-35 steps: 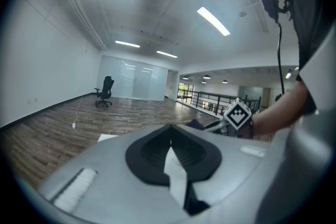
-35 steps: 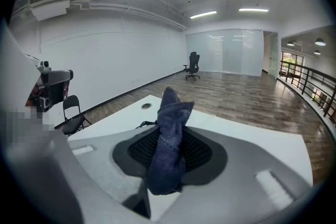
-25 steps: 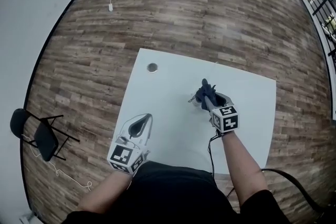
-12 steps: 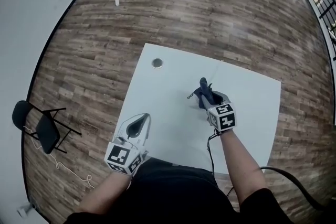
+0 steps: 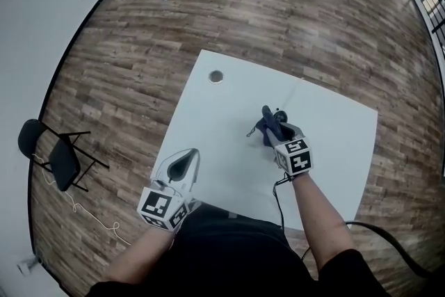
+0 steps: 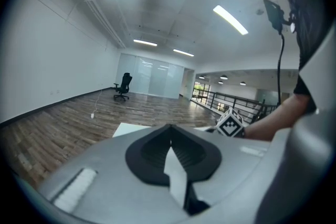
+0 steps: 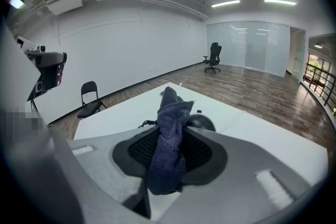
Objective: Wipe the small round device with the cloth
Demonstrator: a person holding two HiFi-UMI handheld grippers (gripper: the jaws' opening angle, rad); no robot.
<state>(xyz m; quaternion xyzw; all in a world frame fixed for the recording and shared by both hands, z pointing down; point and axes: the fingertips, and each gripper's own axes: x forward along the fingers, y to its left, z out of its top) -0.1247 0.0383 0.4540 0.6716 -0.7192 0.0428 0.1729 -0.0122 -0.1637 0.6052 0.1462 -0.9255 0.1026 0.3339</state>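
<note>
The dark blue cloth (image 5: pixel 267 124) (image 7: pixel 169 139) hangs bunched between the jaws of my right gripper (image 5: pixel 272 130) (image 7: pixel 169 136), which is shut on it over the right middle of the white table (image 5: pixel 229 149). The small round device (image 5: pixel 281 115) (image 7: pixel 201 122) is dark and domed and lies on the table just past the cloth, partly hidden by it. A thin dark strap or lead (image 5: pixel 251 131) sticks out to the left of the cloth. My left gripper (image 5: pixel 186 162) (image 6: pixel 169 145) hovers at the table's near left edge, jaws together with nothing between them.
A round grey grommet (image 5: pixel 216 76) sits near the table's far left corner. A black folding chair (image 5: pixel 61 158) (image 7: pixel 90 96) stands on the wood floor to the left. An office chair (image 7: pixel 212 57) (image 6: pixel 123 85) stands far off. A black cable (image 5: pixel 278 199) trails from my right hand.
My right gripper has shifted a little across the table and lower with the cloth still in it. The left gripper has edged slightly. The head view has tilted.
</note>
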